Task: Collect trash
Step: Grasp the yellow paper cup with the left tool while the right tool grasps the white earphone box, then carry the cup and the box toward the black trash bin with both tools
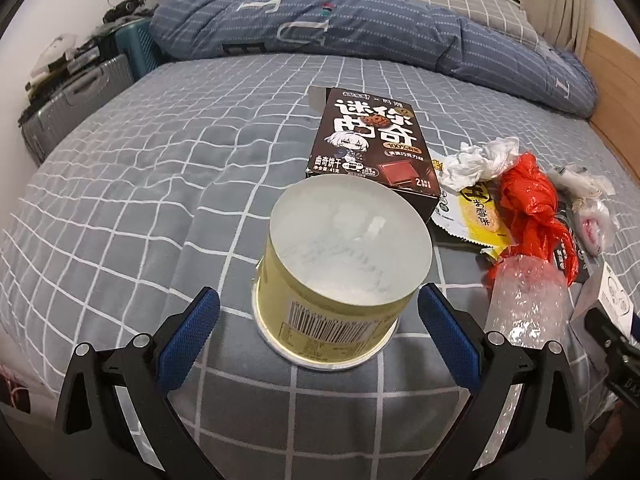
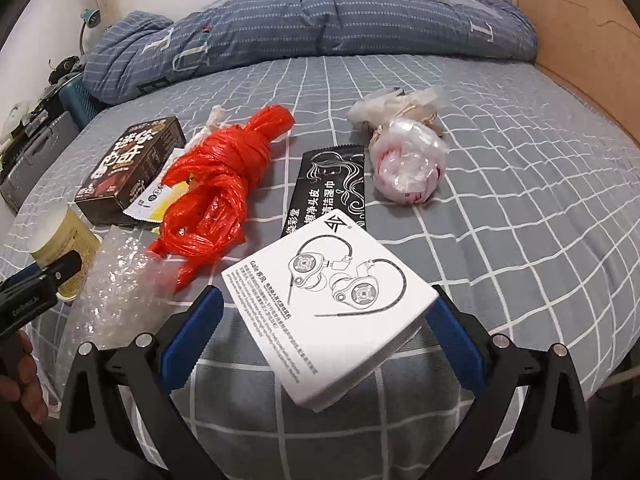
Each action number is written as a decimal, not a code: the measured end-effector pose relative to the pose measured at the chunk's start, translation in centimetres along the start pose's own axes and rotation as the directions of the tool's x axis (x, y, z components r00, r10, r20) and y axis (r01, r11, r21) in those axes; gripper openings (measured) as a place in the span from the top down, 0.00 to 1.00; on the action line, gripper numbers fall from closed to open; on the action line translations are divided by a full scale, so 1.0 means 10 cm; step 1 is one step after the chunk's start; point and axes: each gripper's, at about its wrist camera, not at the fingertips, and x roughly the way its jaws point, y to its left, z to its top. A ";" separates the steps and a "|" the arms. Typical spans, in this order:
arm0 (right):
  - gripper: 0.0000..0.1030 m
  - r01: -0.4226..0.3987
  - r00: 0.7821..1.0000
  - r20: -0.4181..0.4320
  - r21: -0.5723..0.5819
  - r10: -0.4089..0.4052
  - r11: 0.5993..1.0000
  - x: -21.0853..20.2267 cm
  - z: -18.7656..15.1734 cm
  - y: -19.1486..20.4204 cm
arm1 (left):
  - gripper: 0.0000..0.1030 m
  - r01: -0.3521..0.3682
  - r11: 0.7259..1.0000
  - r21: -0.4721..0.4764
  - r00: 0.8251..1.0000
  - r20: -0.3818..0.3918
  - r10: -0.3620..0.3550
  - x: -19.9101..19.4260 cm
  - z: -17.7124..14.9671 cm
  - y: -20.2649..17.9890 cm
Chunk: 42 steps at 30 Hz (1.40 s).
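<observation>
Cup (image 1: 344, 272) between open jaws

Grey-checked bedsheet (image 1: 140, 184), red bag (image 2: 216, 184), yellow cup (image 1: 340, 280).

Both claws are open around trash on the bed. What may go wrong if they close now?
1. The yellow cup stands upside down on soft bedding; the left claw might tip or crush its thin wall.
2. The white earphone box sits skewed between the fingers of the right claw, so it may twist out.
3. The bubble wrap beside the cup may get pushed aside.
</observation>
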 end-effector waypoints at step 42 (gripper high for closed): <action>0.12 -0.062 0.986 0.151 -0.058 0.070 0.996 -0.90 0.19 0.31 | 0.22 0.091 0.996 0.004 0.994 0.055 -0.091 -0.59 0.08 0.14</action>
